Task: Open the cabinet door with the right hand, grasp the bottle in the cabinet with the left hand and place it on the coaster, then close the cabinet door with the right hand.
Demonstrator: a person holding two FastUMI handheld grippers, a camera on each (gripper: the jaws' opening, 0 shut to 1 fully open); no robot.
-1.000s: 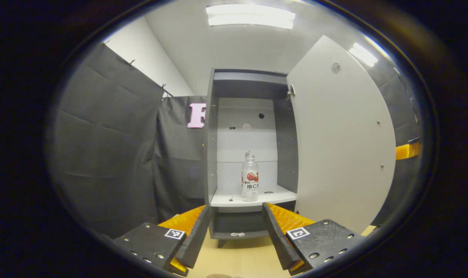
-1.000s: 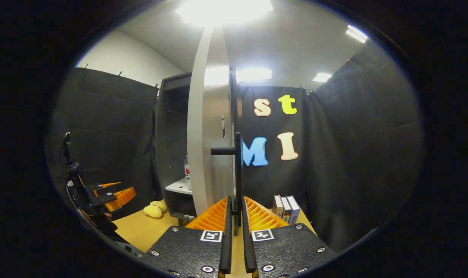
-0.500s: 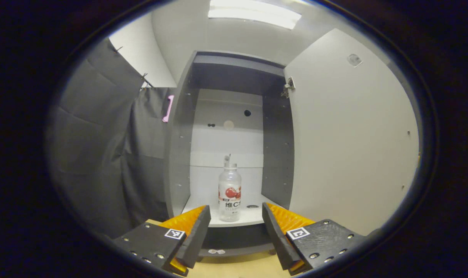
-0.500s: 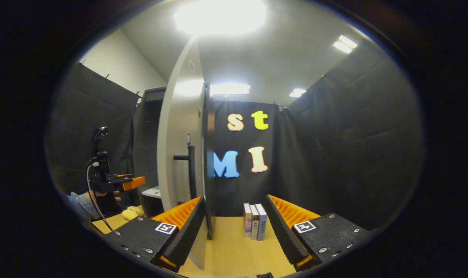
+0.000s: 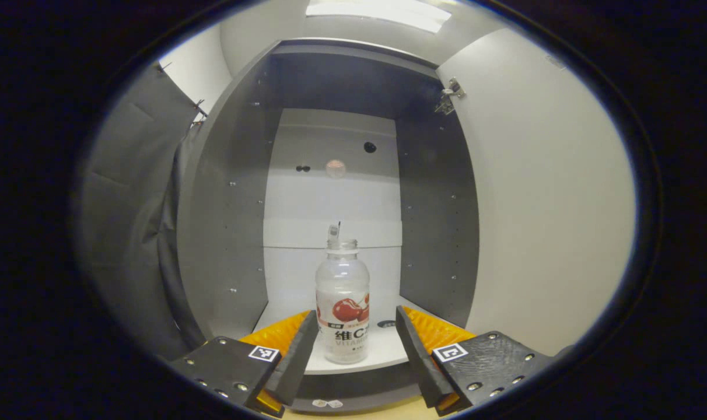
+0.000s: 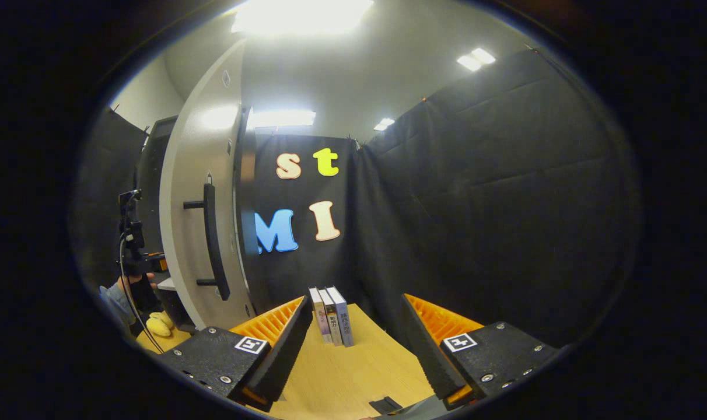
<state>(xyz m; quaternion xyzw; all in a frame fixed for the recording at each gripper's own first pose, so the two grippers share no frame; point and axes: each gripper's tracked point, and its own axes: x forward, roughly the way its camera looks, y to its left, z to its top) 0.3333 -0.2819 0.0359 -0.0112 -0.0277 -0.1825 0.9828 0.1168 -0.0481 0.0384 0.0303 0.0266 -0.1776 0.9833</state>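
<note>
We see the cabinet [image 5: 231,192] with its door [image 5: 540,192] swung open, the bottle [image 5: 342,309] upright on its shelf. Left gripper [image 5: 353,341] gapes wide, fingers flanking the bottle, not touching. Right gripper [image 6: 353,344] agape, empty, over the table [image 6: 342,373].

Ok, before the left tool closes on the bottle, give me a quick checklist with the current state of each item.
1. Cabinet door swung clear of the opening: ok.
2. Left tool open wide enough for the bottle: ok, a gap shows on each side.
3. Bottle upright on the shelf: ok.
4. Bottle centred between the fingers: ok, slightly nearer the left-hand one.
5. Fingers deep enough around the bottle body: cannot tell; the tips look level with its lower label.
6. Right tool off the door handle and out of the way: ok, open over the table near the books.
</note>
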